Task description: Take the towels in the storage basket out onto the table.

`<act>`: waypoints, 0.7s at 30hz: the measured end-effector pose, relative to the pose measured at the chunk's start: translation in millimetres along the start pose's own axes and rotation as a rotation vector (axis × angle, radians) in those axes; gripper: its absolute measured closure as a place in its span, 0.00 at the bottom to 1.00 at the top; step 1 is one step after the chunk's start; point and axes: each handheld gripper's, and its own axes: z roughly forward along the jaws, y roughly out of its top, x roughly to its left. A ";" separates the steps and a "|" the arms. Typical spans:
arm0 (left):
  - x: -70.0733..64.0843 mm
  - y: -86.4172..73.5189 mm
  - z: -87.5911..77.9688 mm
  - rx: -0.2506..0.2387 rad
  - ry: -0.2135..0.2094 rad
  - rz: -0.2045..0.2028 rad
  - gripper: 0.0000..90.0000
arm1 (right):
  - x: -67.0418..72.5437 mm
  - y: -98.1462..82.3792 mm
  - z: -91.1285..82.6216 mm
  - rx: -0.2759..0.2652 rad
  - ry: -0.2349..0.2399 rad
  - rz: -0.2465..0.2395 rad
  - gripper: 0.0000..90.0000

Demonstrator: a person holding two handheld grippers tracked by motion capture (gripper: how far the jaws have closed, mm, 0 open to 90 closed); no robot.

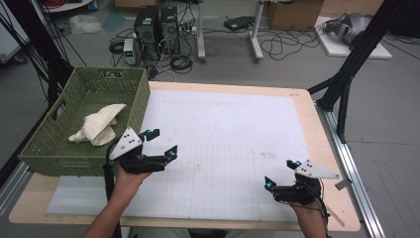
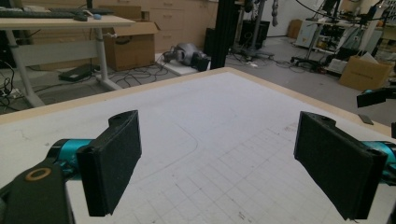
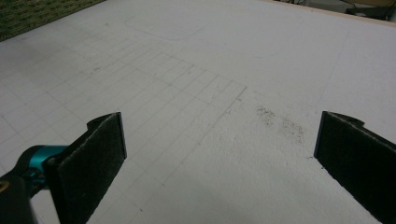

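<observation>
Both tongs, left (image 1: 158, 145) and right (image 1: 280, 173), gaped empty above the table (image 1: 237, 124); the cream cloth (image 1: 99, 125) already lay in the green basket (image 1: 74, 148), apparently finishing the job.

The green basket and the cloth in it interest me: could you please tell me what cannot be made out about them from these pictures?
- Cloth, high view: its underside and the lower folds are hidden by the crumpled top layers.
- Green basket, high view: the floor under the cloth is covered; whether anything else lies beneath cannot be told.
- Basket, right gripper view: a strip of weave is visible, the rest is cut off by the top left edge.
</observation>
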 end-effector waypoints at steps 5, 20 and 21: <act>8.4 14.7 -9.6 -0.010 -0.009 0.001 0.17 | 3.0 0.2 0.3 0.004 0.004 -0.004 0.02; 48.9 53.1 -32.0 -0.025 0.046 0.009 0.18 | 2.6 0.0 1.2 0.007 0.009 0.006 0.02; 53.8 54.9 -34.6 -0.020 0.055 0.010 0.18 | 2.6 0.0 1.2 0.007 0.009 0.006 0.02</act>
